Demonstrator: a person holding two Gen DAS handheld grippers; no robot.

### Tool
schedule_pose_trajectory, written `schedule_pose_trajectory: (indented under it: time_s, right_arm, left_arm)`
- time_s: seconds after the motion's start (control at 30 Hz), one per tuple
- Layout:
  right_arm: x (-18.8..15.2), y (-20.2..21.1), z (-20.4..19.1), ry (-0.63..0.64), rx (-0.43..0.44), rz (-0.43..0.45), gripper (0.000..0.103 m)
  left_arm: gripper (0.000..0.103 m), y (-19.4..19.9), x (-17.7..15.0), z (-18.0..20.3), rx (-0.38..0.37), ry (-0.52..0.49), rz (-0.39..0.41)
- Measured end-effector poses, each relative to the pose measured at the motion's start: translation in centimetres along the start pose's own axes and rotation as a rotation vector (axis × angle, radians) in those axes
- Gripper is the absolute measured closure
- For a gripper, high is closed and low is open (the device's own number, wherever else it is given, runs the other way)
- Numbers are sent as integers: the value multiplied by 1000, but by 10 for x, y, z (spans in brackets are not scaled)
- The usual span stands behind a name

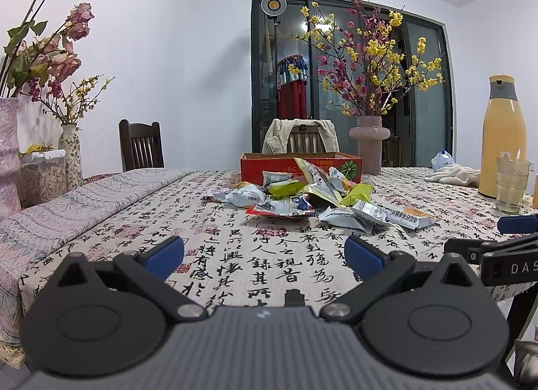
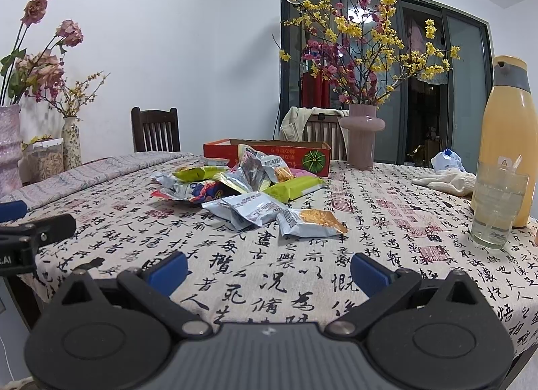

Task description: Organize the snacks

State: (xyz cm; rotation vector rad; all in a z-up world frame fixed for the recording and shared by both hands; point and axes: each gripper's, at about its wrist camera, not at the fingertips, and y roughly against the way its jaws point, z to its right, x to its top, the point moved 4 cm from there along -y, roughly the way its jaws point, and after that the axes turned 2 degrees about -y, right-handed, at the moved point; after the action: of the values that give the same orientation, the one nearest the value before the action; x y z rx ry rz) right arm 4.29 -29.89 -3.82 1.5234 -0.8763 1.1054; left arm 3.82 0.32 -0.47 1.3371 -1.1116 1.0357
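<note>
A pile of snack packets (image 1: pixel 302 196) in silver, green and red wrappers lies on the calligraphy tablecloth (image 1: pixel 255 255) in front of a red cardboard box (image 1: pixel 255 164). The pile (image 2: pixel 248 191) and the box (image 2: pixel 218 149) also show in the right wrist view. My left gripper (image 1: pixel 265 255) is open and empty, near the table's front edge, short of the pile. My right gripper (image 2: pixel 269 269) is open and empty, also short of the pile; its nearest packet is a silver and orange one (image 2: pixel 309 222). The right gripper shows at the left view's right edge (image 1: pixel 511 245).
A pink vase with flowering branches (image 1: pixel 368 148) stands behind the box. A yellow thermos (image 2: pixel 511 141), a glass (image 2: pixel 497 201) and white cloth (image 2: pixel 447 180) are at the right. Vases and a clear container (image 1: pixel 43 174) stand at the left. Chairs are behind the table.
</note>
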Motion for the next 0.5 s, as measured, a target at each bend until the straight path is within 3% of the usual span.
schedule_pose_trajectory:
  time_s: [0.5]
  right_arm:
    - [0, -3, 1, -1, -3, -11, 0]
  left_arm:
    - [0, -1, -2, -1, -1, 1, -4]
